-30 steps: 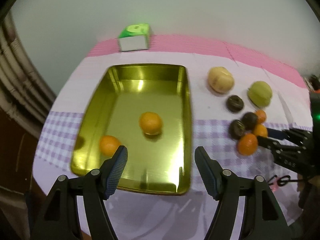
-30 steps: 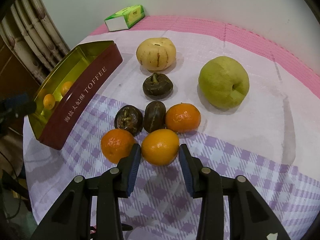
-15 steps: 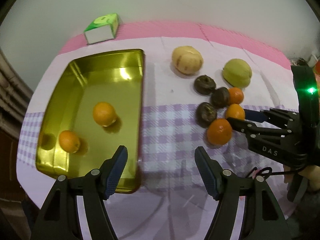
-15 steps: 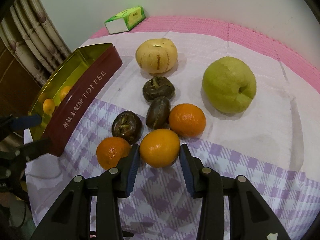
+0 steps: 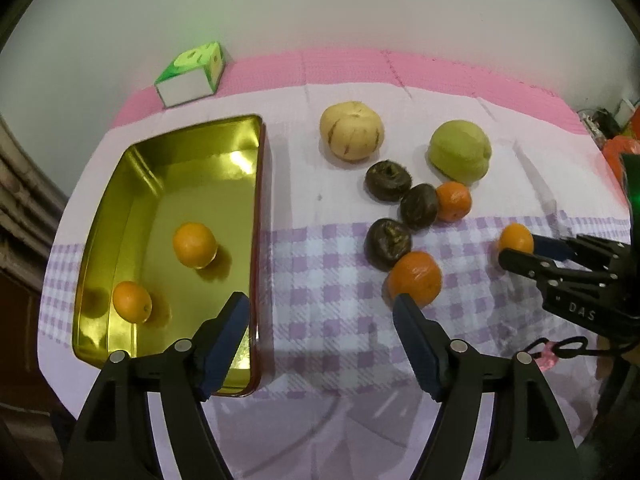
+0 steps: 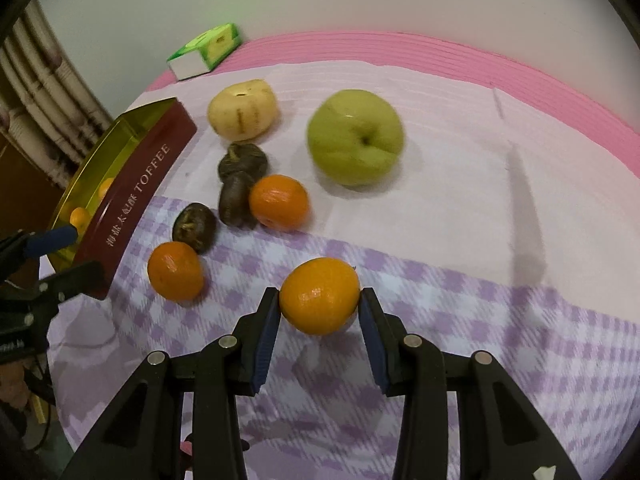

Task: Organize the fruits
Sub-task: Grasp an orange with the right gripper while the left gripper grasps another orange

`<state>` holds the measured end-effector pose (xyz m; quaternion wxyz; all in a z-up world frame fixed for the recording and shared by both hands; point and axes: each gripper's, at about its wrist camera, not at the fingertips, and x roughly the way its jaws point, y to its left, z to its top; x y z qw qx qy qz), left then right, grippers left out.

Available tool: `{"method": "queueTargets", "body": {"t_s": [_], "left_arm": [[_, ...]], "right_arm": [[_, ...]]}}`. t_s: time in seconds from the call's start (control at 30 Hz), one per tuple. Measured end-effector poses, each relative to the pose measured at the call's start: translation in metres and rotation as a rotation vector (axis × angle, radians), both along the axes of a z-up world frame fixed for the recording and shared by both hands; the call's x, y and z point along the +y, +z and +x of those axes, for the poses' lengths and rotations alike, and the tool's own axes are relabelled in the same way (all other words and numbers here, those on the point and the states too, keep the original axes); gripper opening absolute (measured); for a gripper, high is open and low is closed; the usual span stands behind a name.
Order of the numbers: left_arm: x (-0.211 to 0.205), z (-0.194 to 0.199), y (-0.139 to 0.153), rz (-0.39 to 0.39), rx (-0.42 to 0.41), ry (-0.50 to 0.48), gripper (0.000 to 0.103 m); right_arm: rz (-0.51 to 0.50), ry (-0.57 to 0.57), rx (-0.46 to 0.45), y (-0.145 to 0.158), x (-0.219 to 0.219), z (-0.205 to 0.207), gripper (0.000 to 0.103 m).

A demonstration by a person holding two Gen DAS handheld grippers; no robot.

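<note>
Right gripper [image 6: 319, 307] is clamped on an orange [image 6: 319, 295], fingers [image 6: 267, 334] pressing both sides, just above the worktop [image 6: 480, 320]. Tin [image 5: 168, 240] with two oranges inside lies well off to its left, past the loose orange [image 6: 175, 270]; long axis runs away from the camera. Left gripper [image 5: 320, 340] is nearer the tin, empty, jaws opening.

Held orange [image 6: 319, 295]: pulled out of the fruit cluster, now apart from the other oranges, clamped between the right gripper [image 6: 319, 312] pads.
Left gripper [image 5: 320, 344]: shifted off the gold tin [image 5: 256, 216] toward the checked cloth [image 5: 320, 264]; jaws opening, nothing between them.
Cluster: one gap where the orange sat.
</note>
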<state>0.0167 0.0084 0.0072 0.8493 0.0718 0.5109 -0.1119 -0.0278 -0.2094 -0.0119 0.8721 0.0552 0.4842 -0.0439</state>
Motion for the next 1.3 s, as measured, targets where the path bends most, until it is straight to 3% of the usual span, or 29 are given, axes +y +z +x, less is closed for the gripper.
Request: {"method": "queueTargets", "body": {"t_s": [0.2, 0.47, 0.7, 0.97, 1.13, 1.3], "left_arm": [[-0.021, -0.001, 0.006, -0.039, -0.008, -0.060, 0.073], [-0.044, 0.008, -0.011, -0.081, 0.078, -0.071, 0.073], [-0.048, 0.020, -0.026, -0.092, 0.128, -0.027, 0.060], [-0.059, 0.027, -0.038, -0.078, 0.159, -0.034, 0.054], [-0.059, 0.035, -0.045, -0.070, 0.179, -0.026, 0.043], [-0.058, 0.035, -0.046, -0.074, 0.183, -0.028, 0.042]], "right_arm": [[0.016, -0.048, -0.015, 0.008, -0.015, -0.019, 0.038], [0.023, -0.075, -0.035, 0.012, -0.025, -0.027, 0.038], [0.030, -0.066, -0.015, 0.005, -0.025, -0.027, 0.038], [0.028, -0.077, -0.012, 0.003, -0.026, -0.025, 0.038], [0.029, -0.076, -0.011, 0.003, -0.025, -0.023, 0.038], [0.027, -0.077, -0.010, 0.002, -0.025, -0.023, 0.038]]}}
